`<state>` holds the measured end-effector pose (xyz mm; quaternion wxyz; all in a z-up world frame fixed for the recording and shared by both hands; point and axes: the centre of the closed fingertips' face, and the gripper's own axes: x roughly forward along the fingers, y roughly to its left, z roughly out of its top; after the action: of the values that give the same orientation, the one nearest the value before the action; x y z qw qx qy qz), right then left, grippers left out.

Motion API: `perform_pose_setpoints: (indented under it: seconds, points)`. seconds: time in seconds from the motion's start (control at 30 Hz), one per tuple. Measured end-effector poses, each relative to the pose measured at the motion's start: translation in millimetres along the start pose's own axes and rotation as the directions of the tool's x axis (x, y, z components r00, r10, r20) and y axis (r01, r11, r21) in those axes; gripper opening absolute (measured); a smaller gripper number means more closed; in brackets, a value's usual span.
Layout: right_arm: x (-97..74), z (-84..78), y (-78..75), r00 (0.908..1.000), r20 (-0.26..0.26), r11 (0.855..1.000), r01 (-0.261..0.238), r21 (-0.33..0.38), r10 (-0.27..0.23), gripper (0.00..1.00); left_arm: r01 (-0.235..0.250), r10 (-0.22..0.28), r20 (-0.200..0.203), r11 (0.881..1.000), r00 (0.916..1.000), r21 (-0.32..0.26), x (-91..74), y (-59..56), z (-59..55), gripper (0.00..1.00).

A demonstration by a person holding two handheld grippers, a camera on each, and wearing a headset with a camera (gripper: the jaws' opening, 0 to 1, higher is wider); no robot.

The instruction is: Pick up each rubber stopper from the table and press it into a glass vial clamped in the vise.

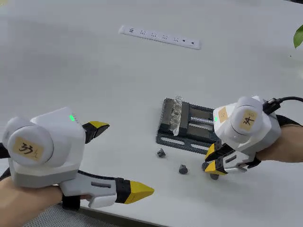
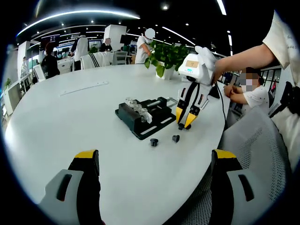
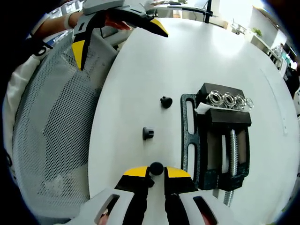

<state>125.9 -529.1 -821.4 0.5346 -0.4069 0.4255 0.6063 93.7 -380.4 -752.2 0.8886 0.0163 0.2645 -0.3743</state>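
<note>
The small black rubber stopper (image 3: 156, 168) rests on the white bench (image 3: 140, 56) between the yellow tips of the right tool (image 3: 157, 173). The jaws stand nearly together at stopper width; whether they already clamp it cannot be told. In the right gripper view, the row of clear glass vials (image 3: 229, 100), mouths up in the black metal vise (image 3: 215, 140), lies near, ahead and to the right. Two further black stoppers (image 3: 148, 133) lie beside the vise. The left tool (image 2: 155, 155), jaws wide apart, hangs well apart; the right tool is judged nearer

A white round table (image 2: 70, 122), mesh chair (image 3: 51, 117), ceiling strip lights (image 2: 84, 12); seemingly an open office
</note>
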Motion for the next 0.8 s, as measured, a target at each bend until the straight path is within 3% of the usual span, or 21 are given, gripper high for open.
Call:
perform_pose_setpoints:
  seconds: [0.67, 0.8]
  points:
    - [1.0, -0.6, 1.2, 0.9996, -0.026, 0.999, 0.001, -0.034, -0.002, 0.07, -0.005, 0.005, 0.007, 1.000, 1.0000, -0.010, 0.2, 0.6, -0.1, 0.99]
    - [-0.6, 2.0, 0.7, 0.9999, -0.013, 1.000, -0.004, -0.021, 0.004, 0.06, -0.008, 0.008, 0.008, 1.000, 0.9999, -0.011, -0.4, 2.2, -0.4, 0.99]
